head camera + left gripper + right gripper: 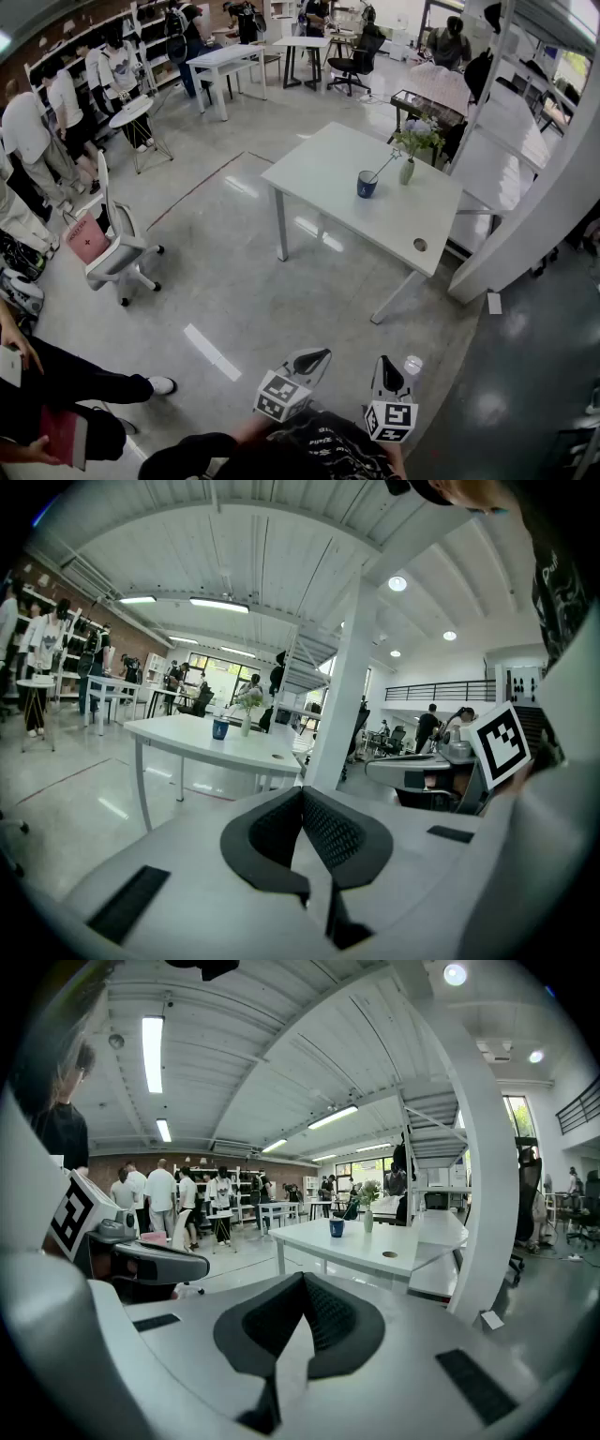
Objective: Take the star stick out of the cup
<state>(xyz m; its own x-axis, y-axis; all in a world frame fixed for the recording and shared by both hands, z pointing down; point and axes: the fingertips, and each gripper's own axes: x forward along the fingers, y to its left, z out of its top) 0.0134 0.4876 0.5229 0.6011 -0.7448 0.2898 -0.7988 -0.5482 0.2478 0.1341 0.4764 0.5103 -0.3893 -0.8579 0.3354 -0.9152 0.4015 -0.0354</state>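
Observation:
A blue cup (367, 185) stands on the white table (323, 173) far ahead of me, with the thin star stick (382, 169) leaning out of it to the right. Beside the cup is a vase of flowers (407, 169). Both grippers hang low near my body, well short of the table. My left gripper (317, 357) has its jaws pressed together and empty; the cup (220, 728) shows small beyond it. My right gripper (387, 367) is shut too, with nothing in it, and the cup (337, 1227) is distant past its tips.
A white office chair (112, 248) stands on the floor at the left, with several people (56, 112) behind it. A thick white pillar (534, 206) rises right of the table. More tables (225, 61) stand at the back. The table has a round cable hole (420, 245).

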